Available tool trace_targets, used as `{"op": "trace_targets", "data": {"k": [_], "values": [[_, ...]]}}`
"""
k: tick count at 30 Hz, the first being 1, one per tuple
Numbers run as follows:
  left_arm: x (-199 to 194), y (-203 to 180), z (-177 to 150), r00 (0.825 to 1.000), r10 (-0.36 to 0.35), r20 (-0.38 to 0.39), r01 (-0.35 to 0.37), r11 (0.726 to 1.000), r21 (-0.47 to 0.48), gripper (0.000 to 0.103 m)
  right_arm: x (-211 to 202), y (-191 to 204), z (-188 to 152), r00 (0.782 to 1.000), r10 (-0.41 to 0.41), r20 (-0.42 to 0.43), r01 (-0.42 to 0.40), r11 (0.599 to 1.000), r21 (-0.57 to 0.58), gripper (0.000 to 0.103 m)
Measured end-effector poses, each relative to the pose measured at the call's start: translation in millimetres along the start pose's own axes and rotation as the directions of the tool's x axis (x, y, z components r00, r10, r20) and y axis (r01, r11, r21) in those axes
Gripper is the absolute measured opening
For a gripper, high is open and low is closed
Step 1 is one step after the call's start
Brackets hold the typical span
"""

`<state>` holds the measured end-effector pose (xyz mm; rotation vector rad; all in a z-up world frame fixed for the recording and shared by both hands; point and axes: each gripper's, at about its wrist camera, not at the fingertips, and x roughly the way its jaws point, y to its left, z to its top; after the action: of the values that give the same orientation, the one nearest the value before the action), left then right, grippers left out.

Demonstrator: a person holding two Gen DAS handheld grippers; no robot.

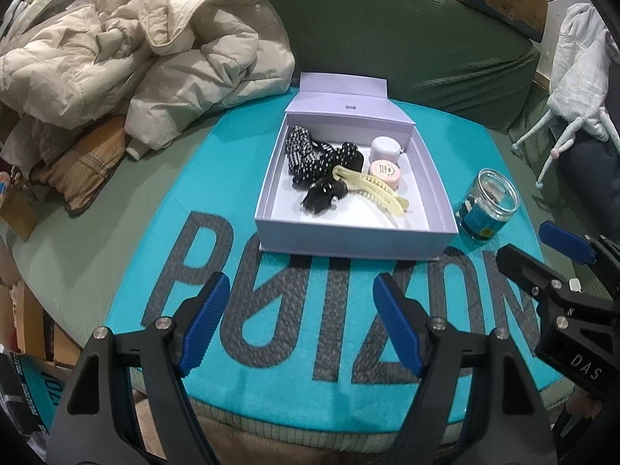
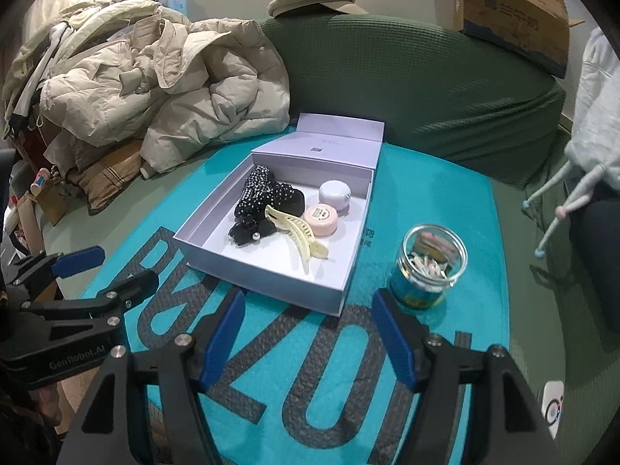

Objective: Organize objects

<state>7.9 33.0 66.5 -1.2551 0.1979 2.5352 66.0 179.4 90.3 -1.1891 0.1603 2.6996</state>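
Observation:
An open lavender box [image 1: 350,238] [image 2: 271,283] sits on a teal mat. Inside lie black polka-dot scrunchies [image 1: 314,155] [image 2: 263,190], a black bow with a pearl [image 1: 323,195] [image 2: 250,230], a cream hair claw [image 1: 372,190] [image 2: 296,232], a pink round tin [image 1: 385,172] [image 2: 321,217] and a lilac round case [image 1: 383,147] [image 2: 334,193]. A glass jar [image 1: 486,203] [image 2: 430,267] of small clips stands right of the box. My left gripper [image 1: 298,325] is open and empty, in front of the box. My right gripper [image 2: 308,339] is open and empty, between box and jar.
The teal mat [image 1: 271,348] [image 2: 426,193] lies on a green sofa [image 1: 407,46] [image 2: 426,89]. A beige puffer jacket [image 1: 155,46] [image 2: 174,85] is piled at the left. A cardboard box [image 2: 515,11] rests on the sofa back. A grey garment [image 1: 581,69] hangs at the right.

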Motion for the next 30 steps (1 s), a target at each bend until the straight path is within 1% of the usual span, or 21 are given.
{"op": "trace_targets", "data": {"k": [7, 11, 30], "values": [[-1, 5, -18, 1.000, -0.006, -0.024, 0.005, 0.999, -0.032, 0.076, -6, 4, -16, 1.000, -0.002, -0.012, 0.002, 1.000, -0.003, 0.070], [-1, 7, -24, 1.000, 0.001, -0.029, -0.002, 0.999, -0.032, 0.076, -7, 8, -22, 1.000, 0.000, -0.019, -0.001, 1.000, -0.014, 0.070], [-3, 10, -25, 0.999, 0.010, -0.031, -0.011, 0.999, -0.035, 0.076, -8, 10, -22, 1.000, 0.005, -0.016, -0.006, 1.000, -0.025, 0.070]]}}
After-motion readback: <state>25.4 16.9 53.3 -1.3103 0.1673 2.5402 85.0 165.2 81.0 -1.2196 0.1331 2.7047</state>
